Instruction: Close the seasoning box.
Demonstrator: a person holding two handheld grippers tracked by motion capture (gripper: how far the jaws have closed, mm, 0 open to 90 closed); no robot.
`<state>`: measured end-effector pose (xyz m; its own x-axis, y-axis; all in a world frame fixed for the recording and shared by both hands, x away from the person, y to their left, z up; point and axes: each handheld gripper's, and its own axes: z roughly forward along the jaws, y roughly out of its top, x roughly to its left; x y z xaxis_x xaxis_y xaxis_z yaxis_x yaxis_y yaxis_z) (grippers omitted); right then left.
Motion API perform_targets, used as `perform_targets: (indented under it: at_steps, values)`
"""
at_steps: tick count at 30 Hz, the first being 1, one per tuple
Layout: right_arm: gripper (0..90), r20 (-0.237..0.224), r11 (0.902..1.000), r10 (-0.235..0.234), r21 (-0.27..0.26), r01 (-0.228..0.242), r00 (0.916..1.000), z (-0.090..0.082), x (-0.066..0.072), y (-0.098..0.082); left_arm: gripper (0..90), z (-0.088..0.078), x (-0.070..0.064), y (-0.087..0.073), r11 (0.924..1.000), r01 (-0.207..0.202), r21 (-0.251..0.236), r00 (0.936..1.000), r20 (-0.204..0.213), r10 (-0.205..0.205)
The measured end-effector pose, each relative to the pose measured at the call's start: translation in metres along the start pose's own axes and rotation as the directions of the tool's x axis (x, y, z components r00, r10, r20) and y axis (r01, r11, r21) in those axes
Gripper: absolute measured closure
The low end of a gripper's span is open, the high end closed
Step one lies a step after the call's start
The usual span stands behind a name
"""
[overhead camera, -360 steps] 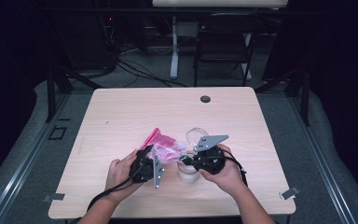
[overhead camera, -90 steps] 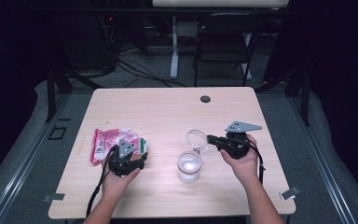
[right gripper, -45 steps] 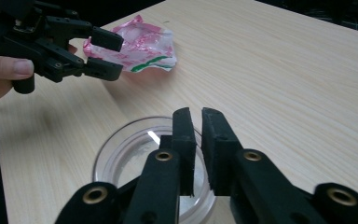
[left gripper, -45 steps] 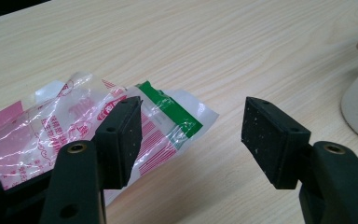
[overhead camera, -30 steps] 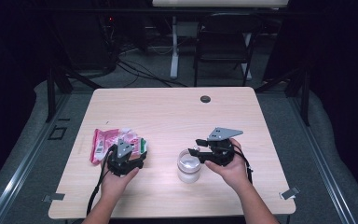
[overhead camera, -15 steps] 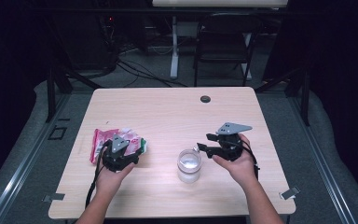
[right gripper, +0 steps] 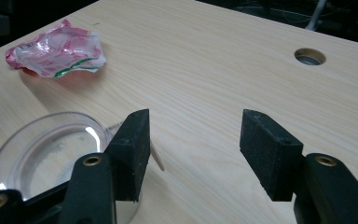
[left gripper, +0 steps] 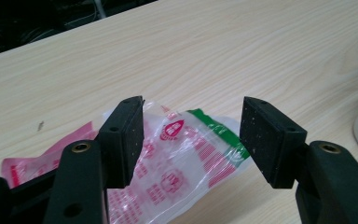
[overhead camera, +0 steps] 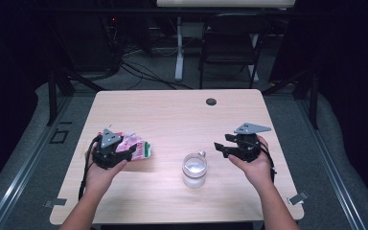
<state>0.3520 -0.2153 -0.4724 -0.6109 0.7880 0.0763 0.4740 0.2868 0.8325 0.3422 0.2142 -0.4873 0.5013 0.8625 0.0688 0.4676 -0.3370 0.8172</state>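
Observation:
A crumpled pink, white and green plastic bag [overhead camera: 135, 146] lies on the left part of the light wooden table [overhead camera: 172, 120]. My left gripper [overhead camera: 124, 152] hovers just over its near side; the bag [left gripper: 186, 158] shows below and beyond the open left gripper [left gripper: 191, 140], untouched by the pads. A clear round jar [overhead camera: 194, 168] with a clear tabbed lid stands mid-table. My right gripper [overhead camera: 220, 147] is to its right, apart from it. The jaws of the right gripper [right gripper: 193, 149] have just been opening, with nothing between them; the jar [right gripper: 46, 149] sits to their left.
A dark round cable hole [overhead camera: 211, 101] is set in the table near its far edge, and the same hole [right gripper: 309, 56] appears ahead of the right jaws. The bag [right gripper: 58, 49] lies far off across the board. A chair [overhead camera: 230, 43] stands beyond the table.
My right gripper has pulled back to the right, away from the jar, and its jaws have widened. My left gripper has drifted left and up off the bag, which stays on the table.

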Motion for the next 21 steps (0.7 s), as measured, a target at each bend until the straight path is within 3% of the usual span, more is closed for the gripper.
perform_targets:
  at_steps: [4, 9, 15, 21]
  values:
    - [41.8, 0.027, 0.9999, 0.0, 0.012, 0.0, 0.9996, -0.009, -0.003, -0.011, 39.9, -0.009, 0.007, -0.009, 0.9997, -0.011, 0.02, 0.9998, -0.014, 0.012]
    - [41.1, 0.061, 0.9985, -0.016, 0.054, 0.012, 0.998, -0.02, -0.004, -0.031, 39.9, -0.019, 0.019, -0.03, 0.9993, 0.017, 0.033, 0.9994, -0.032, -0.016]
    - [41.3, 0.085, 0.996, -0.018, 0.088, 0.011, 0.9962, -0.024, 0.0, -0.059, 39.9, -0.024, 0.027, -0.05, 0.9972, 0.044, 0.061, 0.9981, -0.046, -0.041]
    - [41.6, 0.11, 0.9966, -0.016, 0.083, 0.007, 0.9938, -0.02, -0.002, -0.078, 39.9, -0.022, 0.026, -0.068, 0.9959, 0.045, 0.079, 0.9982, -0.042, -0.042]
